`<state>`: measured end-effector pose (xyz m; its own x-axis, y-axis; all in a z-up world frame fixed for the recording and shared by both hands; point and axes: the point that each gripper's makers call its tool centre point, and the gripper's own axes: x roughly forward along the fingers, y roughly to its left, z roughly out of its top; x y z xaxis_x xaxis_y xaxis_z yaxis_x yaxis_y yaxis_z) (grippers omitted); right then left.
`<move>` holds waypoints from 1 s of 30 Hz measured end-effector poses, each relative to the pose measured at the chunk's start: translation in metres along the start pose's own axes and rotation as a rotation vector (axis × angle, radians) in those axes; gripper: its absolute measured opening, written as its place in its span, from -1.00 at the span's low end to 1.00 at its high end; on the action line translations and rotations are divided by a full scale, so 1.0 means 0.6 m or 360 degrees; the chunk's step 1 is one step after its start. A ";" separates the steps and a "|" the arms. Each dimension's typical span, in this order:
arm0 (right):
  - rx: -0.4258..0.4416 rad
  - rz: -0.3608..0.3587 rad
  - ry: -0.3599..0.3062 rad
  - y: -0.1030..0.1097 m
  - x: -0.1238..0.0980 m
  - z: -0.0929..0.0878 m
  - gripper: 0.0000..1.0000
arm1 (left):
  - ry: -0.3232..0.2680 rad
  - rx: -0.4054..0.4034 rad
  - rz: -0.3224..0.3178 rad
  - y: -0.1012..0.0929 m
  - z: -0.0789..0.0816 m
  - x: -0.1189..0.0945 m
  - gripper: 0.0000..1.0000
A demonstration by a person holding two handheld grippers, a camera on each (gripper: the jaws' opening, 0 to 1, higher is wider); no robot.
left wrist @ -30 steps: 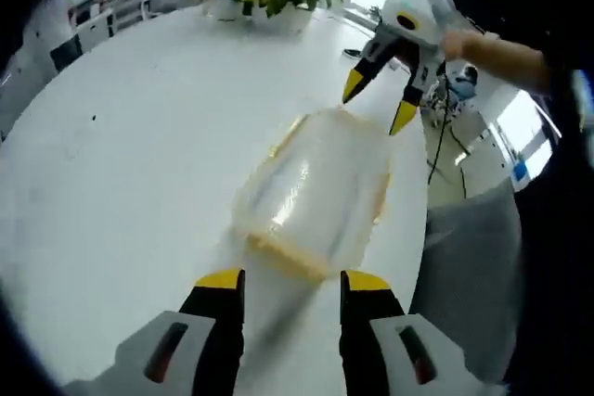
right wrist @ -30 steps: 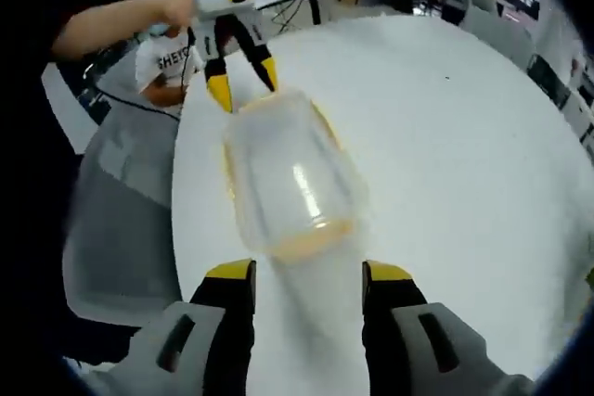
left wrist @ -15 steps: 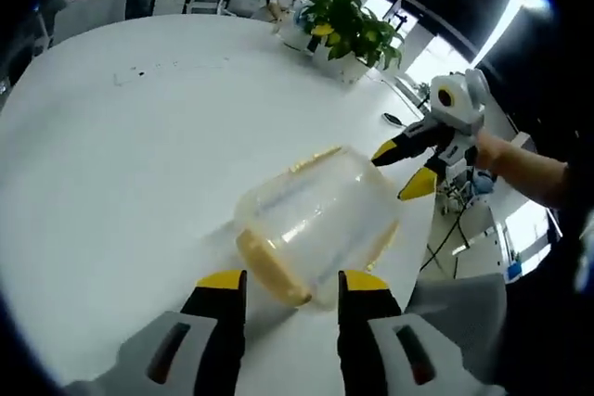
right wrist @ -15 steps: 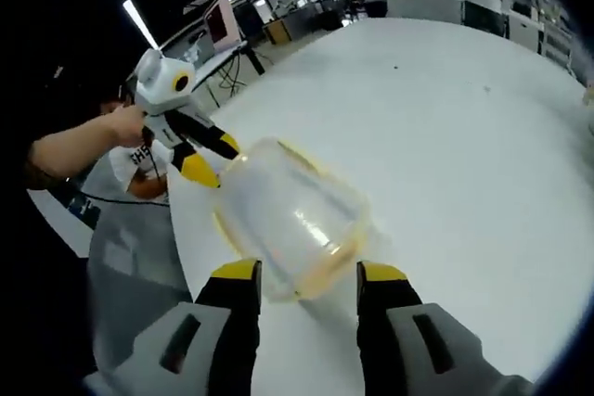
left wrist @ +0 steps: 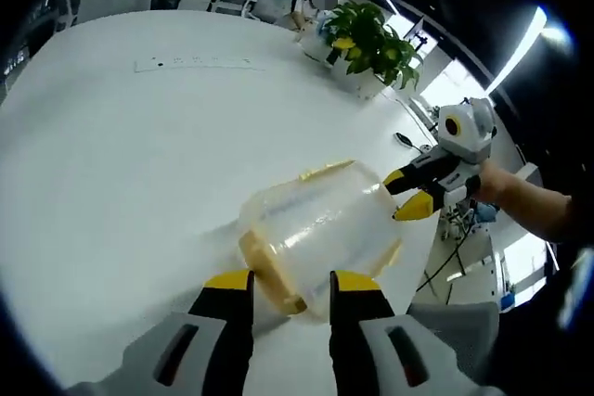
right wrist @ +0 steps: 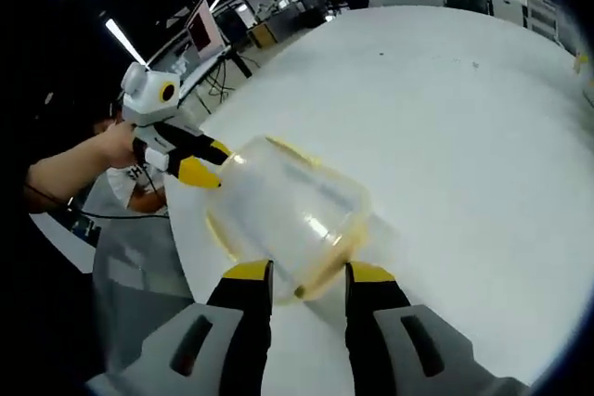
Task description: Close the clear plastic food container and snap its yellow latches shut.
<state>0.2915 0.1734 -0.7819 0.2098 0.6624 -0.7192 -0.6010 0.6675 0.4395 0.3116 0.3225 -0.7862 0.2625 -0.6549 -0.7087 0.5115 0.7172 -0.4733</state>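
The clear plastic container (left wrist: pixel 320 224) lies on the white table (left wrist: pixel 111 164) with a yellow latch (left wrist: pixel 267 275) at its near end. My left gripper (left wrist: pixel 291 282) is open, its fingertips on either side of that latch. At the far end, the right gripper (left wrist: pixel 408 194) comes in from the right, tips at the container's rim. In the right gripper view the container (right wrist: pixel 292 215) reaches down to my open right gripper (right wrist: pixel 309 273), its yellow-edged near end between the tips. The left gripper (right wrist: pixel 204 161) touches the far end there. I cannot tell whether the lid is seated.
A potted plant (left wrist: pixel 371 39) and a flat white strip (left wrist: pixel 195 64) sit at the far side of the table. The table edge (right wrist: pixel 181 229) runs close beside the container, with floor and a person's hand (right wrist: pixel 111 146) beyond it. Desks and people stand in the background.
Both grippers have come closer to the container's ends, and both pairs of jaws stand a little narrower than before. The container has turned slightly on the table.
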 end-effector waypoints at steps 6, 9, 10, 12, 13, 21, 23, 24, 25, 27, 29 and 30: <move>-0.0020 0.0014 0.0015 0.000 0.005 0.001 -0.51 | -0.0045 -0.0006 0.0007 -0.007 0.003 0.007 -0.58; 0.0014 -0.0013 0.0026 0.006 -0.002 -0.001 -0.55 | -0.0092 -0.0070 0.0017 -0.005 0.005 0.008 -0.60; 0.0019 -0.0019 0.0015 0.006 -0.001 0.000 -0.55 | -0.0111 -0.0095 0.0026 -0.004 0.008 0.009 -0.61; 0.0054 -0.0014 -0.0017 0.003 -0.002 -0.001 -0.54 | -0.0129 -0.0114 0.0032 -0.003 0.007 0.009 -0.60; 0.0050 -0.0011 -0.0023 0.004 -0.003 -0.003 -0.54 | -0.0141 -0.0135 0.0031 -0.003 0.006 0.009 -0.60; 0.0054 -0.0018 0.0016 0.002 0.001 0.002 -0.51 | -0.0084 -0.0148 0.0050 -0.004 0.006 0.009 -0.57; 0.0047 -0.0012 0.0031 0.004 0.001 0.001 -0.50 | -0.0063 -0.0147 0.0048 -0.005 0.004 0.007 -0.56; 0.0044 -0.0007 0.0040 0.004 0.002 0.002 -0.50 | -0.0058 -0.0146 0.0047 -0.006 0.003 0.007 -0.56; 0.0042 -0.0005 0.0045 0.005 0.002 0.001 -0.50 | -0.0055 -0.0153 0.0045 -0.004 0.000 0.005 -0.55; 0.0046 -0.0004 0.0050 0.005 0.002 0.001 -0.49 | -0.0048 -0.0123 0.0029 -0.004 -0.001 0.004 -0.54; 0.0040 -0.0009 0.0047 0.005 0.003 0.001 -0.48 | -0.0050 -0.0133 0.0025 -0.003 -0.001 0.004 -0.53; 0.0046 -0.0013 0.0044 0.004 0.004 0.002 -0.47 | -0.0052 -0.0110 0.0027 -0.005 0.001 0.005 -0.52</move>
<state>0.2913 0.1766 -0.7820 0.1931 0.6475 -0.7372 -0.5769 0.6827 0.4485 0.3110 0.3181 -0.7866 0.2978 -0.6491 -0.7000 0.4495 0.7422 -0.4971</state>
